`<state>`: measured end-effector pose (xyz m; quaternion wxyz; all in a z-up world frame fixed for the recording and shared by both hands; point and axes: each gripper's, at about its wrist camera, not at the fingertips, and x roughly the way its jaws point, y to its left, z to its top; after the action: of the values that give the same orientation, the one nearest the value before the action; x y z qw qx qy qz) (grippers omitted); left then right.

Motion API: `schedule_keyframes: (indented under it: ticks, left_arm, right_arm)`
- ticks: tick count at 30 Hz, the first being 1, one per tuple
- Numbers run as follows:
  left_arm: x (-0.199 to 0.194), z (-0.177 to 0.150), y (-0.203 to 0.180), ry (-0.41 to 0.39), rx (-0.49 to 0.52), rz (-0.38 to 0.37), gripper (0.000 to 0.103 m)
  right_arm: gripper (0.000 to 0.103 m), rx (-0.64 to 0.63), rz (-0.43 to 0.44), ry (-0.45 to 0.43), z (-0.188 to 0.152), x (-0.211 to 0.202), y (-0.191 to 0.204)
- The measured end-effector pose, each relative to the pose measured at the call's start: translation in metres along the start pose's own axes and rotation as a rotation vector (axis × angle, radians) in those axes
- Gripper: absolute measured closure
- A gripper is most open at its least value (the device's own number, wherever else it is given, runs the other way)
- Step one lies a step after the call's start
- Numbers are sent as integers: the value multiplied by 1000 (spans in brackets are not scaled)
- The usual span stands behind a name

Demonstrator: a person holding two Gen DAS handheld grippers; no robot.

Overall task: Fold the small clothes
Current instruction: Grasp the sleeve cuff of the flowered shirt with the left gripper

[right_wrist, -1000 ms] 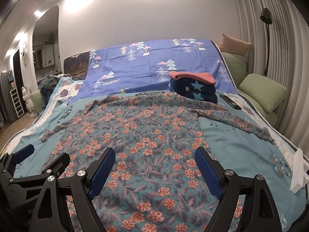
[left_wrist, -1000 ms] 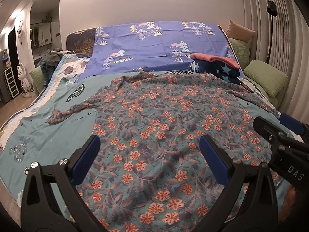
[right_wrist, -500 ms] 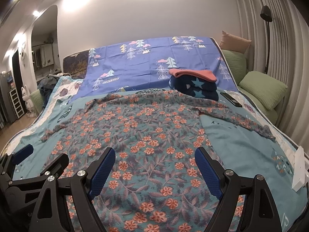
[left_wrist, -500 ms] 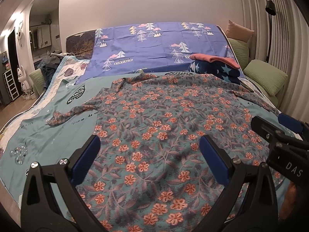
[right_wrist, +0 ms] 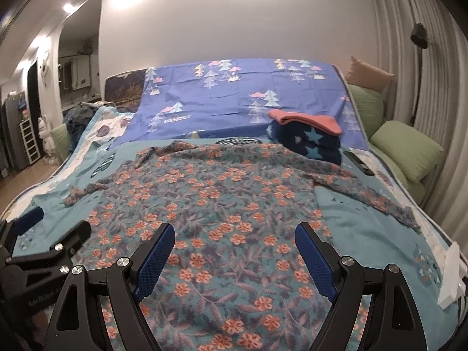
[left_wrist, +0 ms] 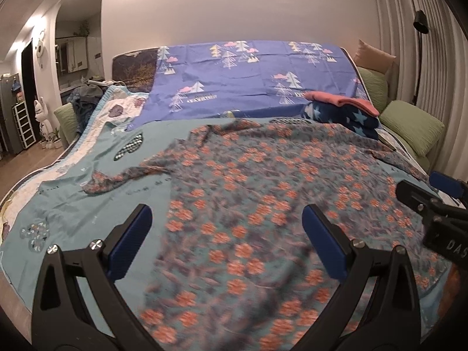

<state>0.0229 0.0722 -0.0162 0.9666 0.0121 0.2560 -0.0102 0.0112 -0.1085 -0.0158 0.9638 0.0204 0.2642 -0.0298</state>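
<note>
Both grippers, left gripper (left_wrist: 226, 239) and right gripper (right_wrist: 234, 257), hovered spread wide and empty above the teal floral-print fabric garment (right_wrist: 222, 204), apparently flat on the teal bedspread (right_wrist: 365, 219).

One flowered shirt (right_wrist: 222, 204) lies spread flat on the one bed (right_wrist: 365, 222), with two sleeves stretched out from it, one to each side. Behind the shirt sits one stack of two folded items: a dark blue starred blanket (right_wrist: 310, 143) with a pink cloth (right_wrist: 304, 120) on top. Behind that stack hangs one purple sheet (right_wrist: 234, 99) printed with trees. To the right of the shirt are three cushions, two green and one tan. Two claws hover over the shirt's near edge, the left claw (left_wrist: 228, 245) and the right claw (right_wrist: 234, 257).
</note>
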Motion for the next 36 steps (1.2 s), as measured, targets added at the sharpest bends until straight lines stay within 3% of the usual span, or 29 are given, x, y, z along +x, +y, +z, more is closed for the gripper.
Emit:
schedule_keyframes:
  ticks: [6,10,15,17,22,28,36]
  left_arm:
    - [27,3,71,50,-139,-18,1]
    - [55,7,130,119,-275,40,1]
    - [118,14,222,195,-474,148,1]
    - [144,18,247,216,-513,140,2]
    - [211,33,292,293,-634,123,20]
    - [296,53,322,408,-663,188,21]
    - [377,45,369,567,-633,392,34]
  right_arm:
    - [17,-11,18,22,16,20,6]
    - [17,-48,35,59,26,41,17]
    - [17,-108,43,99,39,73,37]
    - [17,-134,48,111,45,86,46]
    - [17,-177,108,171,59,122,68]
    - [17,-257,128,210,65,158,97]
    - [17,-310,164,241,61,188,114]
